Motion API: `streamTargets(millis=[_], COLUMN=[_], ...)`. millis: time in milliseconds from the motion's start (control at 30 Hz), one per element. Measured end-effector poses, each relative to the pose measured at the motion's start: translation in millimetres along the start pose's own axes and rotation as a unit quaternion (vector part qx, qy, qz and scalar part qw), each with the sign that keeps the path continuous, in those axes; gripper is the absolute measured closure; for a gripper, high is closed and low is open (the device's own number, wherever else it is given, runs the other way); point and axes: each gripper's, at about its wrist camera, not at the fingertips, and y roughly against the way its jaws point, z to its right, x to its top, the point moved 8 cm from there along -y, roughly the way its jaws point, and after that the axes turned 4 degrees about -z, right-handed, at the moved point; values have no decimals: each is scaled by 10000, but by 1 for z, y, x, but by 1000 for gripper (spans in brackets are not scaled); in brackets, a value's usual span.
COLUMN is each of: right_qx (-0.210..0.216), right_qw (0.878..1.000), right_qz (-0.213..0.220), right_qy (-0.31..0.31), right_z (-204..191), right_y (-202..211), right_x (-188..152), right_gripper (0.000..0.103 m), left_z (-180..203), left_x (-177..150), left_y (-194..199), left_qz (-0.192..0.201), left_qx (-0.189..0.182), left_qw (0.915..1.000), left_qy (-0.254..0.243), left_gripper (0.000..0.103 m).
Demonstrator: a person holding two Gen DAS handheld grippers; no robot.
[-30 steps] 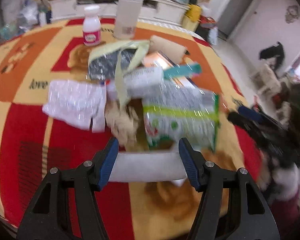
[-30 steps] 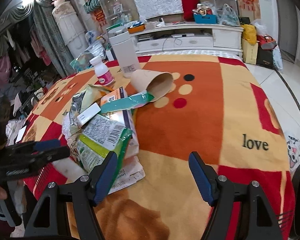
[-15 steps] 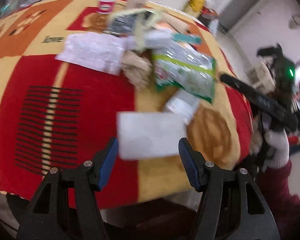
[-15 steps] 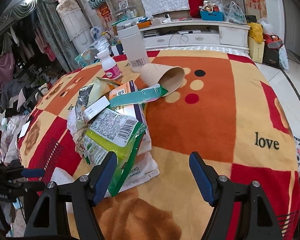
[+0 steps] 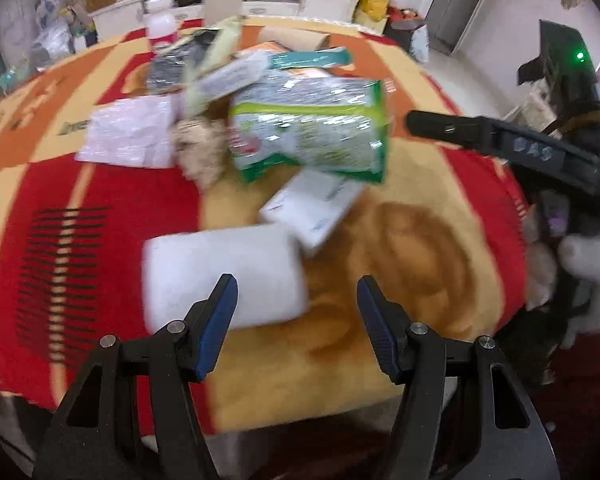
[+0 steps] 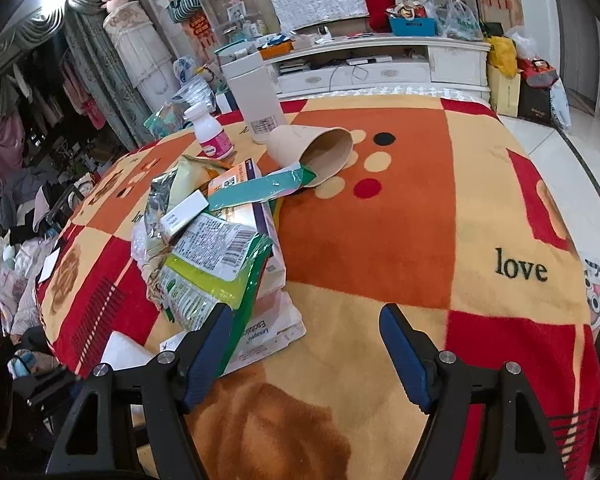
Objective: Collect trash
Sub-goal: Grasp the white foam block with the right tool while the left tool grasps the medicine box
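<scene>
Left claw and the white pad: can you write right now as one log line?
left claw: open, empty | white pad: on blanket, by left finger | right claw: open, empty | trash pile: uncollected

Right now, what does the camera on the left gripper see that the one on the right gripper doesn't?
Only the left wrist view shows the left gripper with open jaws, a crumpled brown paper wad, and a gloved hand holding the other tool.

Only the right wrist view shows the right gripper, also open, and the word "love" on the blanket.

Both show the green snack bag, the white foam block and the pink-labelled bottle.
</scene>
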Motion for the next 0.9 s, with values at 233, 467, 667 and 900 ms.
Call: streamTargets(millis=[233,467,667,900], right_qx=[611,-574,-149,322], right_qw=[9968,9975,9997,9975], right_qz=[-468,-41,-73,-617], right_qy=[194,419,170,120], right_z=[-32,-13,-7,-38], right_y=[-19,-35,-8,-28], right_x=[-16,20,16,-28], right_gripper=[29,29,29,29], left_z=[-96,-93,-102,-134], left_x=[-33,-21,4,29], left_y=[7,16,6,-3], left_qz=[-577,-201,-86,37], left_qx=[577,-171,56,269], left_qw=[9934,9918,9942,9910], left_qy=[810,1247,1068,1312], left_gripper=[42,42,42,42])
